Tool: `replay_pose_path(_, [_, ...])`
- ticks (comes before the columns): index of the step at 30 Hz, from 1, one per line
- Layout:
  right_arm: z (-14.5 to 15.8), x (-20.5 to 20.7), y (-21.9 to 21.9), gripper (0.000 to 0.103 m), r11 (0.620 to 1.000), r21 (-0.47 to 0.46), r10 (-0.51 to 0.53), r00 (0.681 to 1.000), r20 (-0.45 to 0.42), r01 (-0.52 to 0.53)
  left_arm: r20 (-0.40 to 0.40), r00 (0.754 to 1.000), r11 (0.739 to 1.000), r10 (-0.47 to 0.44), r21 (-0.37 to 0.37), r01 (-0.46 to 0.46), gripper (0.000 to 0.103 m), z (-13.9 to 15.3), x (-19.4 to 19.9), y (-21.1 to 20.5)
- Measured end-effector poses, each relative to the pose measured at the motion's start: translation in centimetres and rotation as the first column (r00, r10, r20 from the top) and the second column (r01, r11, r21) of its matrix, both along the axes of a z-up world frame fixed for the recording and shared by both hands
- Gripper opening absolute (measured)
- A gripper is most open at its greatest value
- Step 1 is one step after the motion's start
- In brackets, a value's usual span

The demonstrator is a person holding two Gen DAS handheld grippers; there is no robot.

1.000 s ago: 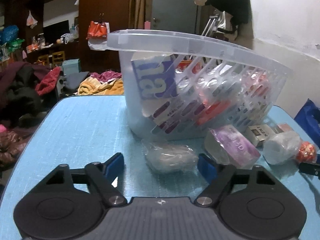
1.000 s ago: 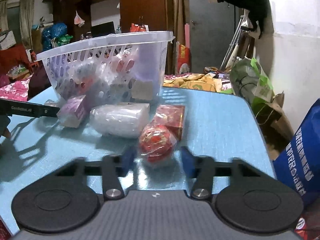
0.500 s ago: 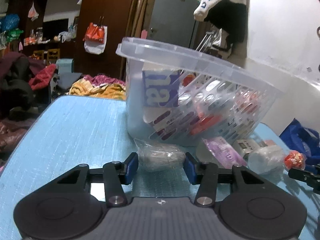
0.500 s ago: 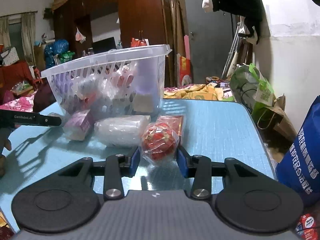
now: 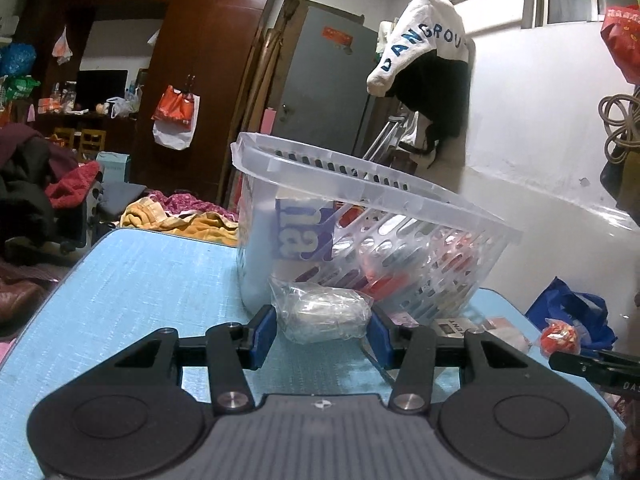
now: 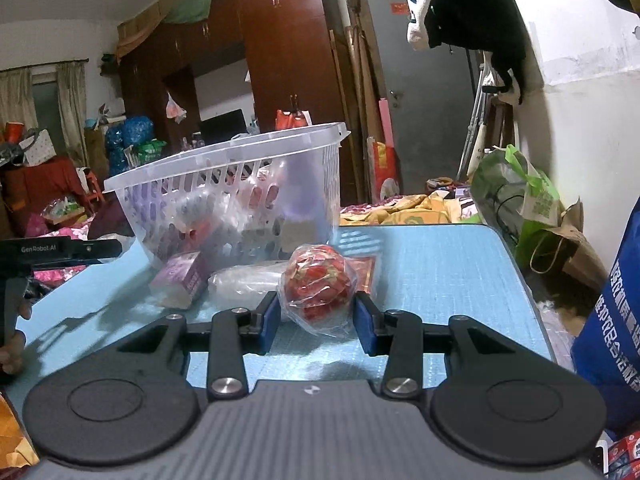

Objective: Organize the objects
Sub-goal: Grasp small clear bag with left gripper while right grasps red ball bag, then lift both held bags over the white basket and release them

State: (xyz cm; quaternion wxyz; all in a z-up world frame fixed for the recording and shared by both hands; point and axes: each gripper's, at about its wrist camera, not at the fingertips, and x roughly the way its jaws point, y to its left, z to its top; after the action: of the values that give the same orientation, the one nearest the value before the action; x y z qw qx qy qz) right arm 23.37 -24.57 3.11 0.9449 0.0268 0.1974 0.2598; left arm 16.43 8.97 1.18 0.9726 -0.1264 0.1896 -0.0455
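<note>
My left gripper (image 5: pixel 322 330) is shut on a clear-wrapped grey packet (image 5: pixel 320 314) and holds it above the blue table (image 5: pixel 140 292), in front of the clear plastic basket (image 5: pixel 360 208). My right gripper (image 6: pixel 316 318) is shut on a red ball in clear wrap (image 6: pixel 318 286), lifted off the table (image 6: pixel 440 272). The basket (image 6: pixel 224 168) holds several packets and a blue-lettered box (image 5: pixel 304 236). The red ball also shows in the left wrist view (image 5: pixel 560 336).
On the table by the basket lie a purple box (image 6: pixel 182 280), a white wrapped roll (image 6: pixel 244 286) and a flat red packet (image 6: pixel 366 272). A blue bag (image 6: pixel 612 320) hangs off the table's right edge. The left gripper's body (image 6: pixel 60 250) shows at the left.
Both grippers closed on their objects and lifted them off the table. Both views tilted upward as the hands rose.
</note>
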Motion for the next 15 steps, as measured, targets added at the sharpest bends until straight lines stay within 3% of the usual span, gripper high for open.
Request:
replay_pose_path(11, [0.0,-0.6,-0.5,0.044,0.999,0.035,-0.008,0.999,0.038,0.007,0.037,0.999,1.0,-0.018,-0.012,0.019,0.053,0.1,-0.4,0.2])
replay_pose_path(15, [0.3,-0.7,-0.8,0.044,0.998,0.054,0.014,0.999,0.05,-0.017,0.113,0.992,0.995,-0.058,-0.072,0.066,0.053,0.8,-1.9,0.6])
